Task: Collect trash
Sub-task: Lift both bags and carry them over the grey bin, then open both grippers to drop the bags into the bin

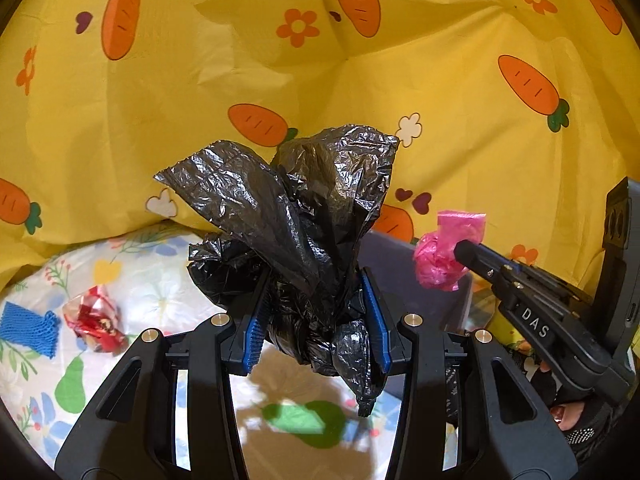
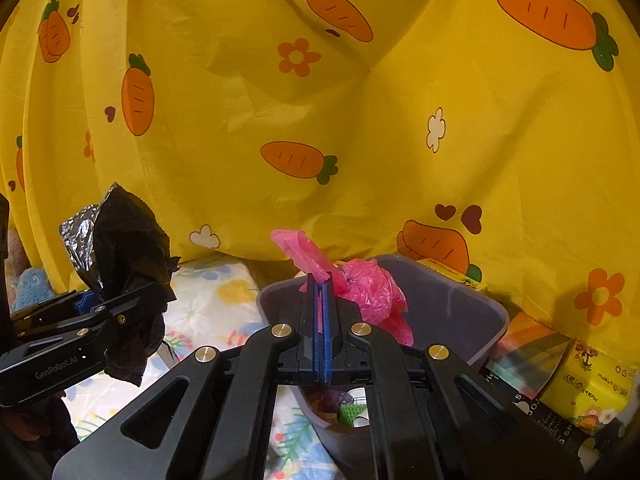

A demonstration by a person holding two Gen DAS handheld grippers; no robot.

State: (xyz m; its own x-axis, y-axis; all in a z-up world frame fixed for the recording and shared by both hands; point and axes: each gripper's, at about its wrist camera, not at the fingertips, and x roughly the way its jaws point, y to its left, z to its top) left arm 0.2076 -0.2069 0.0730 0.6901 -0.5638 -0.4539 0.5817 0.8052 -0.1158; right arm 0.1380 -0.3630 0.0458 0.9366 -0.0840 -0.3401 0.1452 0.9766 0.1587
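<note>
Two grippers, each with trash. Left wrist view: the left gripper [image 1: 316, 320] is clamped around a crumpled black bag [image 1: 296, 216], lifted clear above the floral-covered desk [image 1: 160, 280]. A red wrapper [image 1: 94, 318] and blue mesh [image 1: 30, 332] lie near the desk's left edge, open cloth between them and the bag.

Right wrist view: the right gripper [image 2: 320, 284] pinches tight a pink bag [image 2: 368, 288] over the purple bin [image 2: 480, 312], inside its rim; the yellow carrot curtain [image 2: 360, 120] hangs close behind.
</note>
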